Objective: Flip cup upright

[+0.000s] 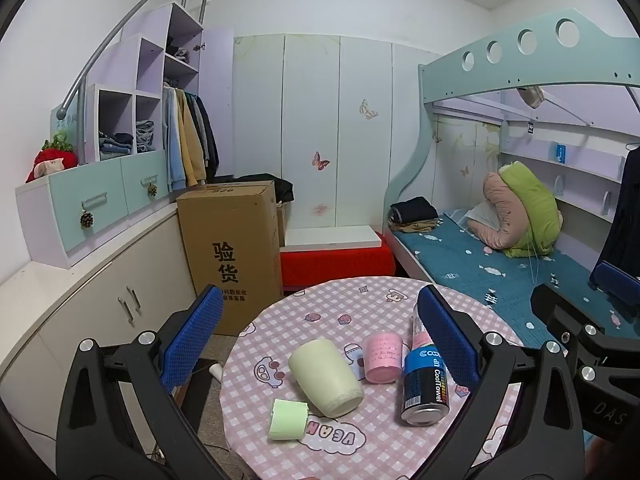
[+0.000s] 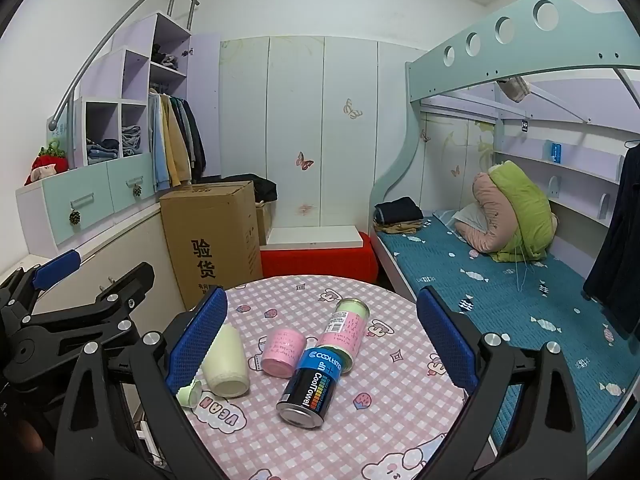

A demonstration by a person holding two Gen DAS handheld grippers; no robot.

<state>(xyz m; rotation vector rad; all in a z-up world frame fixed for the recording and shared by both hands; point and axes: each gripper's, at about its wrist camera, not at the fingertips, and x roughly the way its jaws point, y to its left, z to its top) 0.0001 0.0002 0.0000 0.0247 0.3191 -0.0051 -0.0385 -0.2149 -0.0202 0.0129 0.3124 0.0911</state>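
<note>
Cup [image 1: 325, 378], pale green, lies on its side on the round counter [image 1: 360, 452] with the pink checked cloth, its open mouth turned towards me and its base pointing away. It looks like light, stiff plastic with a matte wall, so I judge it easy to lift but prone to rolling; I would take it across the middle of the body. Just beside its mouth lies a small green lid [image 1: 289, 419]. Near it on the other side are a pink cup [image 1: 383, 358] and a dark CoolTowel can [image 1: 425, 386] on its side. My left tool [image 1: 320, 344] hangs above the cup, spread wide and empty. My right tool [image 2: 322, 338] is likewise wide and holds nothing.
</note>
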